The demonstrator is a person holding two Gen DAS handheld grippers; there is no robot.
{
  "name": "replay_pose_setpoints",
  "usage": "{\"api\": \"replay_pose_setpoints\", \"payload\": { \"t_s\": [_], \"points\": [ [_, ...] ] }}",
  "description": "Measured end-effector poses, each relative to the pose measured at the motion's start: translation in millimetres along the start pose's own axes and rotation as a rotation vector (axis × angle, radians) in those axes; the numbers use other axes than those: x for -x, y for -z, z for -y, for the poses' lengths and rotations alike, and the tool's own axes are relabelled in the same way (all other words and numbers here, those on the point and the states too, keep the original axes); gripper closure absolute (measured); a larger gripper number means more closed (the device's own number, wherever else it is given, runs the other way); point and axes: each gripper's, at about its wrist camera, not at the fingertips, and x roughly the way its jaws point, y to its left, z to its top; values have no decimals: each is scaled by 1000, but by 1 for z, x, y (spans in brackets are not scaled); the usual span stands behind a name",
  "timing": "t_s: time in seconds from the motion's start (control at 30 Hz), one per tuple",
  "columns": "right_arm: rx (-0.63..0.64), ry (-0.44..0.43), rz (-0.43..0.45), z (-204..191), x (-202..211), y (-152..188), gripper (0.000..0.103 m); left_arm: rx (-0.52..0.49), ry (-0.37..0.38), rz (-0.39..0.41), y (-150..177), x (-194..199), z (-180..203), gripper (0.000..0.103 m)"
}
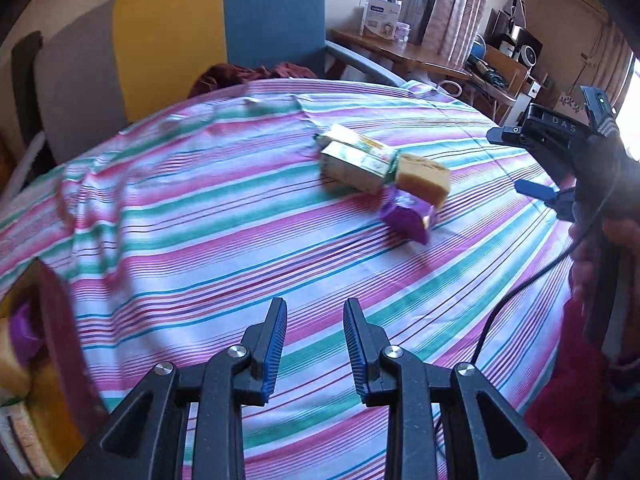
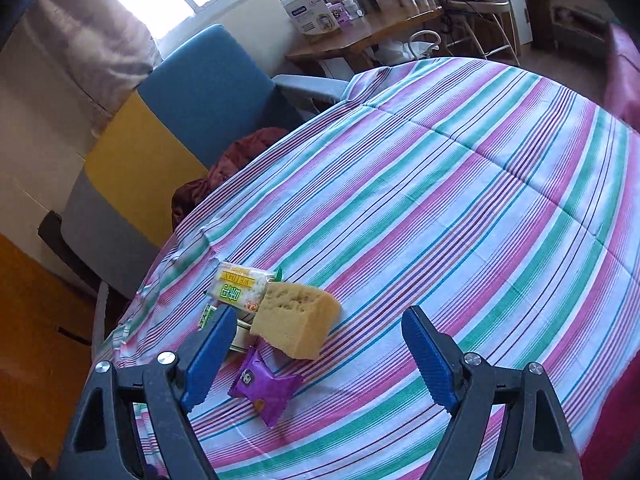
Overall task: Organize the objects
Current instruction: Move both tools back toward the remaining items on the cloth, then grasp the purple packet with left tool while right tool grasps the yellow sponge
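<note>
On the striped tablecloth [image 1: 200, 216] lie two green-and-yellow snack packs [image 1: 356, 156], a yellow sponge-like block [image 1: 424, 178] and a purple packet [image 1: 408, 216], all touching in one cluster. In the right wrist view the pack [image 2: 240, 286], block [image 2: 296, 320] and purple packet [image 2: 264, 388] lie just ahead of my right gripper [image 2: 316, 360], which is open and empty above them. My left gripper [image 1: 315, 344] is open and empty, well short of the cluster. The right gripper [image 1: 532, 164] shows at the right edge of the left wrist view.
A chair with blue, yellow and grey panels [image 1: 224, 32] stands behind the table, dark red cloth [image 1: 256, 74] on its seat. A wooden side table with boxes [image 1: 380, 20] stands further back. A box with purple and yellow items [image 1: 28, 344] sits at the left edge.
</note>
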Motion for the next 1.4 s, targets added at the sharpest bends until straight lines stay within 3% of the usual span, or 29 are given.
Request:
{"api": "replay_pose_setpoints", "payload": {
  "t_s": [0.2,0.4,0.5,0.57,0.73,0.83,0.9,1.0,1.07,1.4],
  "points": [
    [-19,-38,-14,0,-1,1,17,112,148,-84,-20,-36,13,68],
    [-29,-65,-40,-2,-6,2,17,210,227,-104,-45,-63,31,62],
    [-36,-79,-43,-1,-6,2,17,259,227,-108,-55,-77,38,59],
    [-48,-88,-46,1,-7,2,16,305,222,-110,-63,-86,41,51],
    [-72,-103,-52,5,-9,1,16,364,139,-113,-80,-112,49,49],
    [-80,-107,-59,7,-11,0,16,310,79,-142,-84,-129,59,50],
    [-86,-104,-62,8,-12,0,16,199,41,-119,-83,-127,71,50],
    [-95,-114,-68,9,-13,1,16,52,11,-102,-71,-121,80,59],
    [-83,-112,-74,6,-14,2,16,-4,10,-90,-61,-114,80,59],
    [-22,-65,-139,-2,-26,10,16,0,-7,-40,-6,-67,19,59]
  ]
}}
